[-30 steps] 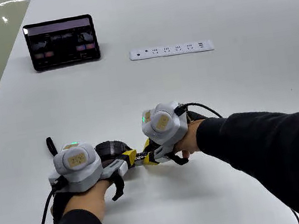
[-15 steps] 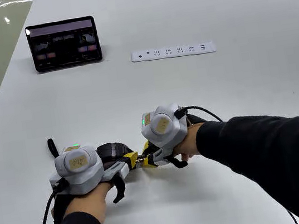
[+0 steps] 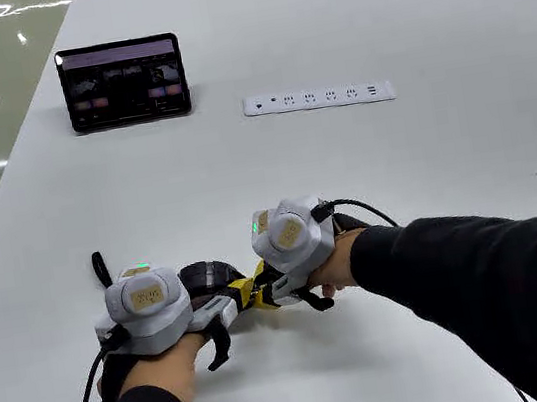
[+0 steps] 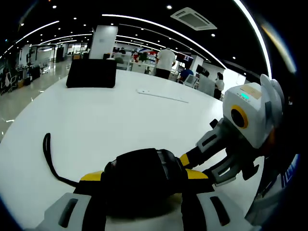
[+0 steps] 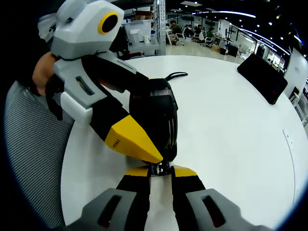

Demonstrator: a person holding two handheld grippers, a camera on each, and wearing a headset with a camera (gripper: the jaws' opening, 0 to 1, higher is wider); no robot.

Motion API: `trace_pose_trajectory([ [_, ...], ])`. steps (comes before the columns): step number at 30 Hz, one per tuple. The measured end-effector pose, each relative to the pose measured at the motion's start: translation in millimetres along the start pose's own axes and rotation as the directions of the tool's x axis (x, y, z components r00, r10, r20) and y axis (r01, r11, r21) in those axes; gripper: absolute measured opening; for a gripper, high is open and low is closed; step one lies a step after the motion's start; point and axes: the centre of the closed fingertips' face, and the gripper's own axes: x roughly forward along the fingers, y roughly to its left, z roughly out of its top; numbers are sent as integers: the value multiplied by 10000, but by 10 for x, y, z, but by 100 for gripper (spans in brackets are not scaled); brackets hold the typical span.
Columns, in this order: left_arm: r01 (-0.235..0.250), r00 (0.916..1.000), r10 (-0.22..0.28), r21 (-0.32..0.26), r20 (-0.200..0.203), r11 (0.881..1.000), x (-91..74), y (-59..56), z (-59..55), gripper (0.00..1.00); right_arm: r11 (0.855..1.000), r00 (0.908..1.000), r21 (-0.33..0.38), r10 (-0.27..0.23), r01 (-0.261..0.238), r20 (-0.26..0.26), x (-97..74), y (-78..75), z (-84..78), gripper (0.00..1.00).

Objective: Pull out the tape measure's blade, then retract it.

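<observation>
Tape measure (image 3: 209,273) sits on the white table (image 3: 366,176) near the front edge, its black case clamped between the jaws of the left gripper (image 4: 144,174). Right gripper (image 5: 160,172) is nose-to-nose with it. Its jaws are pinched narrow on the blade (image 5: 160,167) tip right at the case mouth, hardly any blade showing.

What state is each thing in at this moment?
Tape measure: blade nearly all in.
Left hand-held gripper: shut on tape measure.
Right hand-held gripper: shut on blade tip.
Tablet: propped up, screen lit.
Power strip: flat, nothing plugged in.
</observation>
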Motion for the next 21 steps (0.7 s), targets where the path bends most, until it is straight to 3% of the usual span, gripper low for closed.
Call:
trace_pose_trajectory([
  [21, 9, 10000, -9, -36, 8, 10000, 1, 3, 4, 58, 9999, 9998, -3, -112, 112, 155, 6, 0, 0, 11],
])
